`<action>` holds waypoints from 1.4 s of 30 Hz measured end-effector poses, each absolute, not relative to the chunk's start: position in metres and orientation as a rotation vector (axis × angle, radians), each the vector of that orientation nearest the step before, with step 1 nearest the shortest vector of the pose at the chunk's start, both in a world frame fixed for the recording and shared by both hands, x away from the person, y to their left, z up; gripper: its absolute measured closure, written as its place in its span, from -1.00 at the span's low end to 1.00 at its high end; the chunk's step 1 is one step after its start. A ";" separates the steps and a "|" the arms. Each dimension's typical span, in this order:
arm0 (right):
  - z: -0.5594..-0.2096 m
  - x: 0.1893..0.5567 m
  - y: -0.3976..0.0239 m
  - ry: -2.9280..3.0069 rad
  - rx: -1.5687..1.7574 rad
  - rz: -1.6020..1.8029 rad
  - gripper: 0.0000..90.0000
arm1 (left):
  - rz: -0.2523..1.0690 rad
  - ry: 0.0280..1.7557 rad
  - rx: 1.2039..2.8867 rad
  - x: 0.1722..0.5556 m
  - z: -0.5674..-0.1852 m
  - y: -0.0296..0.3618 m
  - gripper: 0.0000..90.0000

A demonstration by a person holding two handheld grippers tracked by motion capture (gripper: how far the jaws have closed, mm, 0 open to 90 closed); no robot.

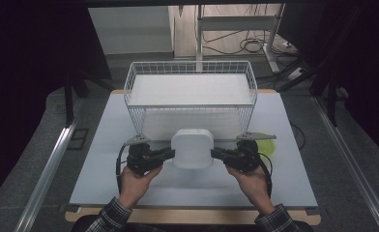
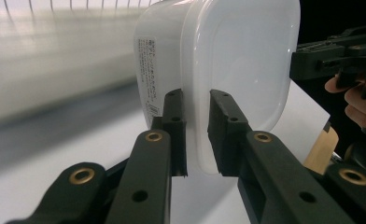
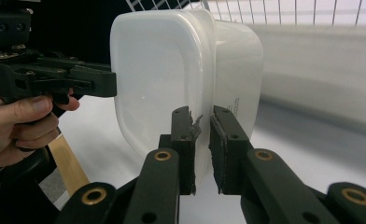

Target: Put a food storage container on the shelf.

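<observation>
— What can't you make out here?

— The printed label on the side of the white container [image 2: 148, 74] is too small to read in the left gripper view. The wire basket [image 1: 190, 92] behind it is blurred in both gripper views. In the high view a yellow-green thing [image 1: 266, 144] sits half hidden behind the right gripper [image 1: 215, 153], so I can't say what it is. The person is cut off at the bottom edge – just plaid sleeves [image 1: 111, 217] and hands.

— And the container itself?

— A squarish box of white, slightly translucent plastic with rounded corners and a lid whose rim stands out a little around it. In the high view it is at the middle of the pale counter [image 1: 100, 159], just in front of the basket and between the two grippers. Whether its base touches the counter, I cannot tell.

— How is it being held?

— From both sides. The left gripper [image 1: 170, 153] comes in from the left; in its own view [image 2: 197, 135] the fingers [image 2: 174, 121] are clamped on the container's protruding rim, one on each face. The right gripper mirrors that – in its view [image 3: 200, 140] the fingers [image 3: 183, 135] pinch the opposite rim, with worn, ragged padding on the inner faces.

— The hands?

— The left hand [image 1: 135, 181] and right hand [image 1: 251, 179] reach forward from the near edge, each wrapped around its gripper's body from below, the grippers pointing inward toward each other and roughly level.
</observation>
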State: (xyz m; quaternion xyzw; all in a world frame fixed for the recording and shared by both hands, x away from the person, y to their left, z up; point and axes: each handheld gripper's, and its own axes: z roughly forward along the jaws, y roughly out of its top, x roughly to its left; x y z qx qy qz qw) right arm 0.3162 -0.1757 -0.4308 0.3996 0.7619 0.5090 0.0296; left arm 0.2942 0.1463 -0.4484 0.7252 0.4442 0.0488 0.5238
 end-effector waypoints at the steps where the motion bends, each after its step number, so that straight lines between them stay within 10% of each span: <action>1: -0.427 0.318 -0.175 2.347 1.226 1.573 0.79 | 0.121 1.057 1.736 0.296 -0.445 0.147 0.73; 42: -0.327 0.394 -0.152 2.310 1.167 1.640 0.77 | 0.220 1.007 1.698 0.356 -0.335 0.170 0.75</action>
